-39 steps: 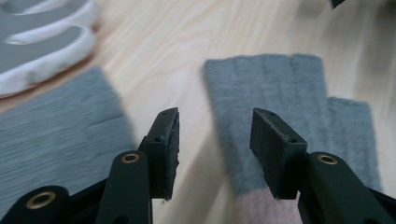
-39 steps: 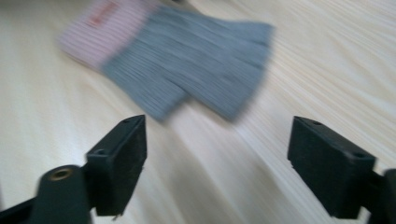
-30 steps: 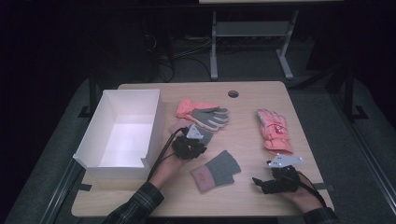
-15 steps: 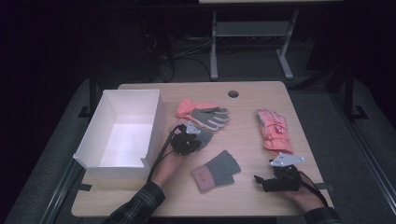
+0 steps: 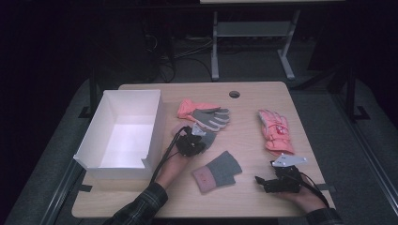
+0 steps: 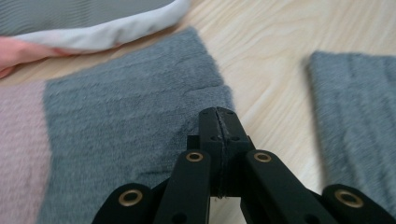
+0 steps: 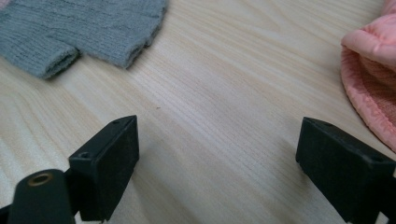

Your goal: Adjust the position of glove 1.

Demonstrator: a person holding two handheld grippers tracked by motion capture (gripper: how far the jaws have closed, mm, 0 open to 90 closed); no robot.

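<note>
left gripper [image 6: 218,122] at lower centre pinched grey mitten [image 6: 126,140] edge | right gripper [image 7: 217,154] spread wide over bare table [image 7: 224,84] | risk: thin bite might slip when lifted

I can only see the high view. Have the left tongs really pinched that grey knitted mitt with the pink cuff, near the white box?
Observer: Yes. In the left gripper view, the left tongs are shut on the edge of the grey knitted mitt with the pink cuff.
Operator: And are the right tongs holding anything?
Observer: No. In the right gripper view, the right tongs stand wide open over the bare pale wooden table, with nothing between them.
</note>
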